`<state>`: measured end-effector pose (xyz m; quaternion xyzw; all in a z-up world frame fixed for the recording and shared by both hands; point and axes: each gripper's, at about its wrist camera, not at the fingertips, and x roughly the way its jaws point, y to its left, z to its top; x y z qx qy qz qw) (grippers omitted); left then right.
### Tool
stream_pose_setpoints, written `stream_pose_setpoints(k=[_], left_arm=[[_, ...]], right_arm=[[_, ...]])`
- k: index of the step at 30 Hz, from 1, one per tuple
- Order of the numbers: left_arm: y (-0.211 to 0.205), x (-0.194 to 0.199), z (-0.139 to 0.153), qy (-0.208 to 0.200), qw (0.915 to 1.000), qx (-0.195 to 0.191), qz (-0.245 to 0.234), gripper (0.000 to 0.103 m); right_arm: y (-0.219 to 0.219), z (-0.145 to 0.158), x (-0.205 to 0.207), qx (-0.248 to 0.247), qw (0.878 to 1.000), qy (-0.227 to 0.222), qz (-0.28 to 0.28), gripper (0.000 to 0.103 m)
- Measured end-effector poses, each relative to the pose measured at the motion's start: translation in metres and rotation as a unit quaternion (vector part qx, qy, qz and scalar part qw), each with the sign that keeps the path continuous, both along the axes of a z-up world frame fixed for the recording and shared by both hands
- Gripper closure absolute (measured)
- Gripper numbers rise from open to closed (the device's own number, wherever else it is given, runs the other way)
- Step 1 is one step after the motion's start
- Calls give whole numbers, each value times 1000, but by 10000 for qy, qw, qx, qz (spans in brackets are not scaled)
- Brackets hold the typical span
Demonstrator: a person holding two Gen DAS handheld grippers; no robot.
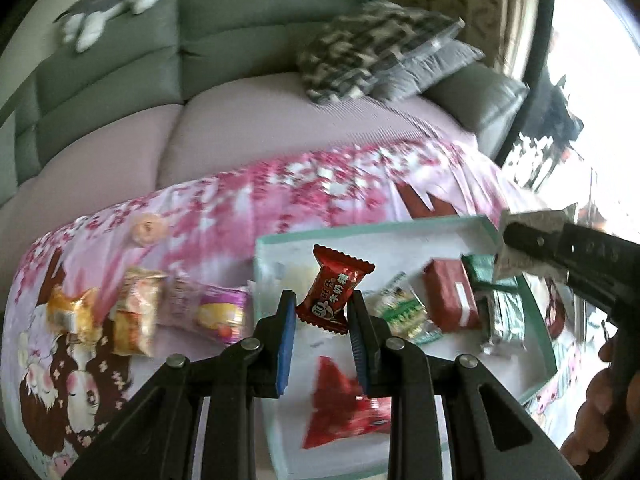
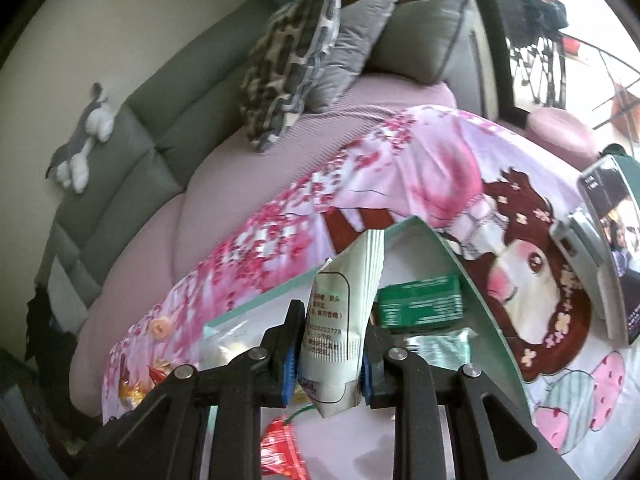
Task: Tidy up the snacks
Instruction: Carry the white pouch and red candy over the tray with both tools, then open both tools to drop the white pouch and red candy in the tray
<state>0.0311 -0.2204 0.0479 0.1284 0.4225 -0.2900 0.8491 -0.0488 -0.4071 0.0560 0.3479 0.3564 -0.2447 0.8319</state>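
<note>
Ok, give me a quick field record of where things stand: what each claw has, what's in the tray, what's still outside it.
left claw: shut on a red crinkle-edged candy packet, above the tray
right claw: shut on a pale green and white snack pouch, above the tray
tray: shallow white tray with mint-green rim on the pink floral blanket
in tray: red box, green box, a few loose wrappers
outside tray: yellow and orange packets, purple packet, left of it

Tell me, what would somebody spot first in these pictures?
The left gripper pinches a red candy packet above the mint-green tray. The right gripper grips a pale green snack pouch over the same tray. Beneath lies a pink blossom-print cloth with more snacks.
</note>
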Motion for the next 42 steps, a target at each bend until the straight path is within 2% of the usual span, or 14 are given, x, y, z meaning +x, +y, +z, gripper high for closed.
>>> stream_pose_setpoints(k=[5, 14, 17, 23, 24, 25, 28, 29, 31, 35, 37, 42], left_arm=[[-16, -5, -15, 169, 9995, 169, -182, 76], [-19, -4, -25, 261, 9991, 308, -146, 75], [-17, -3, -24, 284, 9991, 311, -85, 61], [-8, 3, -20, 282, 9992, 259, 104, 59], [-5, 5, -20, 287, 9992, 236, 162, 55], [-3, 6, -19, 292, 9991, 219, 206, 50], [8, 13, -19, 328, 9984, 145, 447, 43], [11, 16, -19, 330, 9979, 133, 542, 41], [22, 22, -19, 343, 9961, 91, 806, 28], [50, 39, -26, 577, 9878, -127, 1440, 21], [63, 45, -30, 649, 9827, -188, 1726, 13], [98, 56, -37, 627, 9682, -285, 2404, 11]], right_arm=[[1, -13, 10, 149, 9997, 126, 167, 77], [10, -26, 18, 210, 9986, 299, 375, 76], [10, -26, 19, 171, 9986, 338, 374, 76], [8, -26, 19, 124, 9983, 443, 347, 76], [8, -27, 20, 103, 9981, 489, 351, 76], [8, -28, 20, 90, 9980, 525, 341, 70], [9, -30, 21, 40, 9974, 642, 338, 40], [10, -31, 22, -16, 9969, 699, 355, 37], [11, -32, 24, -86, 9960, 797, 390, 33], [14, -36, 28, -102, 9947, 899, 493, 13], [16, -37, 30, -144, 9942, 927, 527, 9], [22, -37, 34, -215, 9931, 965, 627, 2]])
